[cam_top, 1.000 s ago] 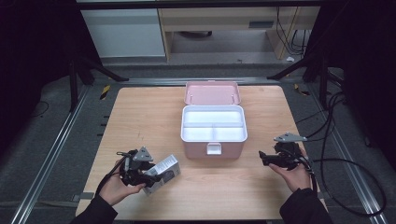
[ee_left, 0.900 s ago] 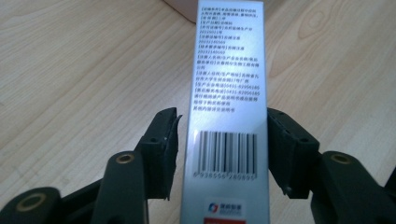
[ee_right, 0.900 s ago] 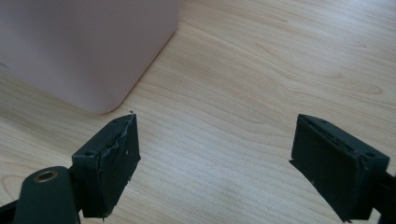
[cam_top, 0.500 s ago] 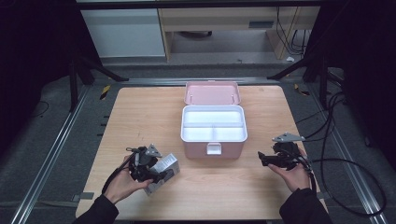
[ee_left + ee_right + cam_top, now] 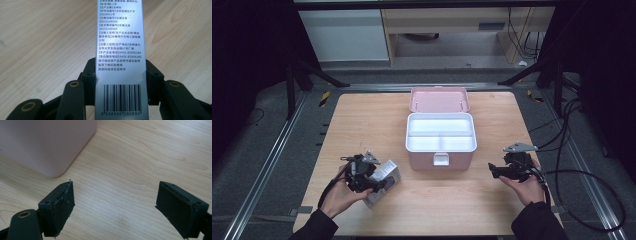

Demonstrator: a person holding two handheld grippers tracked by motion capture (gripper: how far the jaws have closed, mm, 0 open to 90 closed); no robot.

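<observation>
My left gripper has just been closing its jaws, and in the left gripper view both pads now press on the long sides of a silver carton, printed face and barcode up. From the high view that silver carton sits near the front left of the wooden table, well apart from the pink storage box, and my left hand wraps the gripper from below. I cannot tell whether the carton rests on the wood or is raised off it. The box stands open at the middle of the table, its lid laid back behind it and its white tray exposed. My right gripper hangs at the front right, near the box's right side, jaws spread wide with bare wood between them; in the right gripper view a pink corner of the box lies just ahead at upper left.
</observation>
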